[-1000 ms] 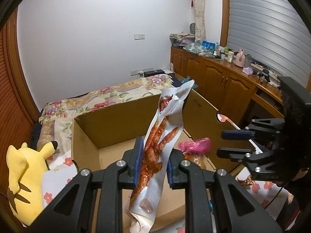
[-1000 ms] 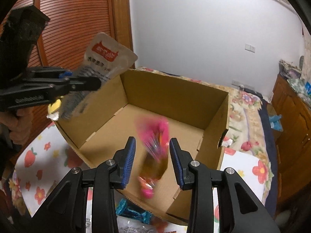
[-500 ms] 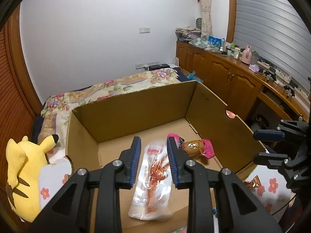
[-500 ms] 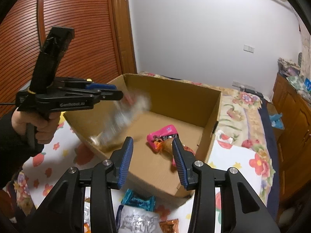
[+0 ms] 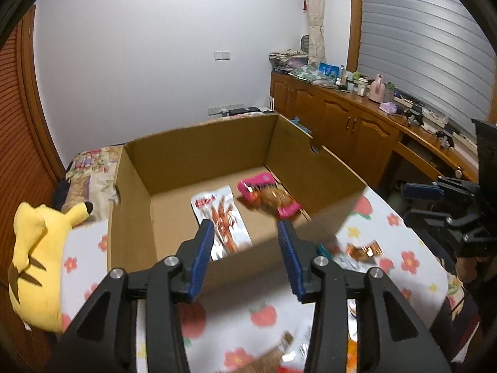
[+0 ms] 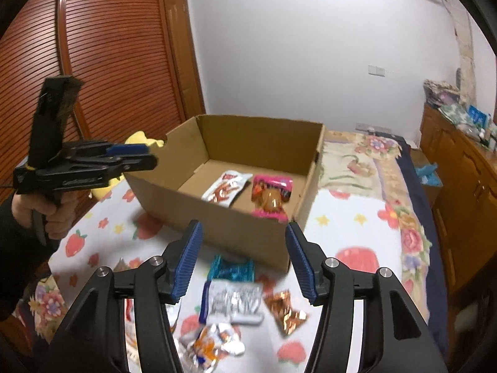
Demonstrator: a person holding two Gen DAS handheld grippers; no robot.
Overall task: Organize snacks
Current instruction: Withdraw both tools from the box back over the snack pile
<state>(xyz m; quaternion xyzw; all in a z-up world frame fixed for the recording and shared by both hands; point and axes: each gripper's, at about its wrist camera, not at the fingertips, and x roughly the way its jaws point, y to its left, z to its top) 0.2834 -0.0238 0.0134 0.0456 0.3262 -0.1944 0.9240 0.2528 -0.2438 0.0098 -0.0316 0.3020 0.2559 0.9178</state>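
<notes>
An open cardboard box point(image 5: 214, 152) point(image 6: 257, 140) stands on a flowered cloth. Inside lie a clear packet of red snacks point(image 5: 222, 217) point(image 6: 228, 188) and a pink packet point(image 5: 268, 195) point(image 6: 271, 195). My left gripper point(image 5: 247, 256) is open and empty, in front of the box's near wall. My right gripper point(image 6: 243, 262) is open and empty above loose snacks on the cloth: a blue wrapper point(image 6: 231, 270), a silver packet point(image 6: 233, 300), a copper wrapper point(image 6: 287, 309) and an orange-silver packet point(image 6: 211, 345). Each gripper shows in the other's view, the right one point(image 5: 419, 205) and the left one point(image 6: 136, 155).
A yellow plush toy point(image 5: 34, 264) lies left of the box. A bed with a flowered cover point(image 6: 366, 161) lies behind it. Wooden cabinets point(image 5: 341, 130) with clutter run along the right wall. A slatted wooden door point(image 6: 108, 62) is on the left.
My left gripper let go of the clear snack packet, which now lies in the box beside the pink packet. Both grippers have opened wide and pulled back from the box.
</notes>
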